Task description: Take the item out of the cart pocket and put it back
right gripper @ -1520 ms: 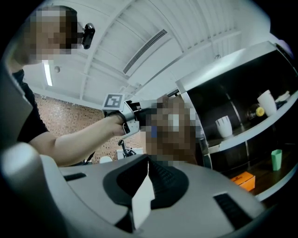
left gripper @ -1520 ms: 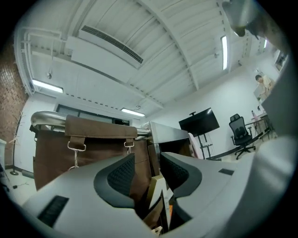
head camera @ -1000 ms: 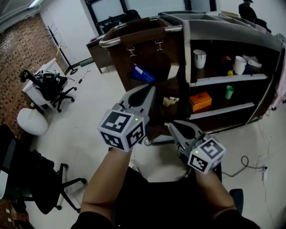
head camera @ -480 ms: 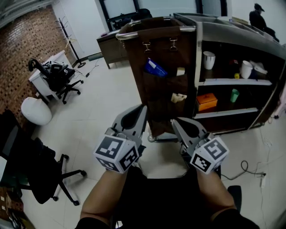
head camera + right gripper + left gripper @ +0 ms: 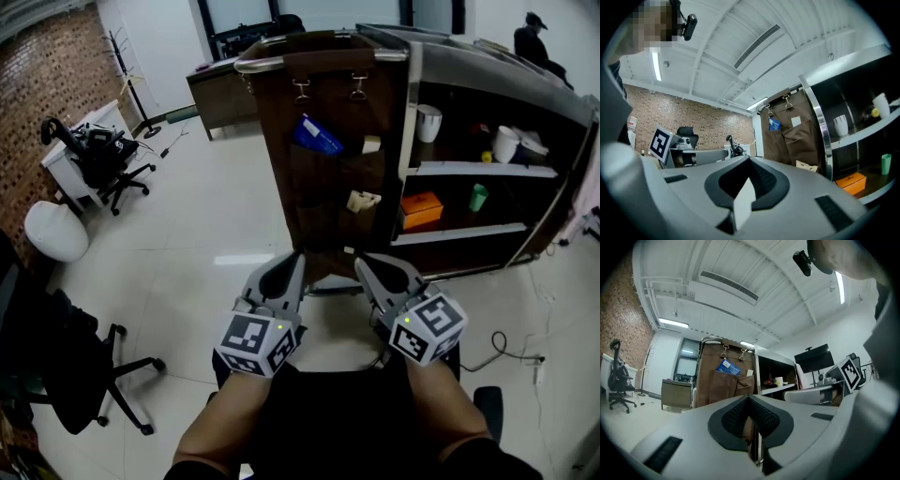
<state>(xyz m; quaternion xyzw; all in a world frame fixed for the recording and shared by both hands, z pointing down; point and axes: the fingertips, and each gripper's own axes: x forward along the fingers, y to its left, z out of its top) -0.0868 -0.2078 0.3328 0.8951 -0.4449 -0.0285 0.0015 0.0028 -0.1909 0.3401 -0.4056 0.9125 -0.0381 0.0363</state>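
The cart (image 5: 487, 70) stands ahead of the person, its open shelves to the right and its narrow end facing them. A brown pocket panel (image 5: 328, 206) hangs from clips under the handle bar (image 5: 281, 58) on that end.

The left tool (image 5: 298, 256) and the right tool (image 5: 360, 261) are held low and close together, both pointing at the foot of the panel and well short of it. Each tool's own view shows its jaws pressed together with nothing between them. The pale wedge below the right pads looks to me like background seen through the seam, not a held thing.

The task's thing is most likely the blue packet (image 5: 316, 136). It sits in the upper left pocket with its top half sticking out, and it leans so that its long axis runs from upper left down to lower right. It lies ahead of and well above both tools, almost straight over the left tool's tip, so the left hand looks better placed. That reach means rising along the panel and spreading the jaws across the packet's thin edge.

A small cream card (image 5: 371, 144) pokes from the next pocket, and a cream scrap (image 5: 362, 200) sits in the pocket below.
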